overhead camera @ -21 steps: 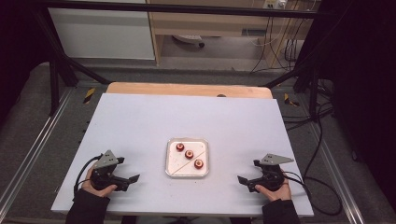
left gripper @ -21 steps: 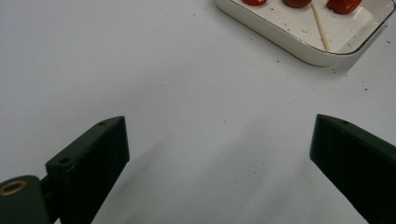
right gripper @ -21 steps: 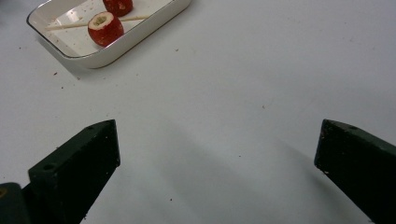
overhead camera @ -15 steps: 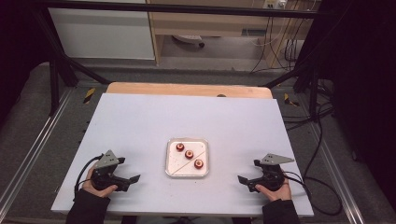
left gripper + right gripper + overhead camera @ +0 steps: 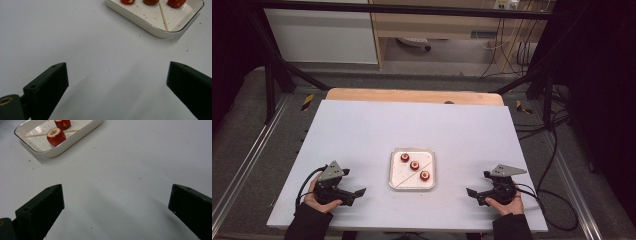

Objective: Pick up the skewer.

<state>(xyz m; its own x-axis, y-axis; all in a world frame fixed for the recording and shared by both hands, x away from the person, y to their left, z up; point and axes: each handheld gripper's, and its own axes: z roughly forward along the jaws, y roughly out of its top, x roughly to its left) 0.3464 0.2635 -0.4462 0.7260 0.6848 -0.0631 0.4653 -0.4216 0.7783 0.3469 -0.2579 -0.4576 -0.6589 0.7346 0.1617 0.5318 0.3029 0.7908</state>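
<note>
A white square tray [image 5: 401, 178] sits at the table's middle with three red hollowed fruit pieces [image 5: 414, 165] and a thin wooden skewer [image 5: 163, 16] lying slantwise in it. My left gripper [image 5: 354, 185] rests on the table to the tray's left, held in a hand, jaws wide apart and empty. My right gripper [image 5: 477, 184] rests to the tray's right, likewise open and empty. In the left gripper view the gripper [image 5: 117, 72] faces the tray's [image 5: 140, 22] near corner. Beyond the right gripper [image 5: 116, 195], one fruit piece [image 5: 56, 136] sits beside the skewer [image 5: 40, 134] in the tray [image 5: 67, 146].
The white table top [image 5: 412, 125] has small red crumbs around the tray. A wooden strip [image 5: 412, 96] runs along its far edge. Black frame legs and cables [image 5: 552, 150] stand off to the right, beyond the table.
</note>
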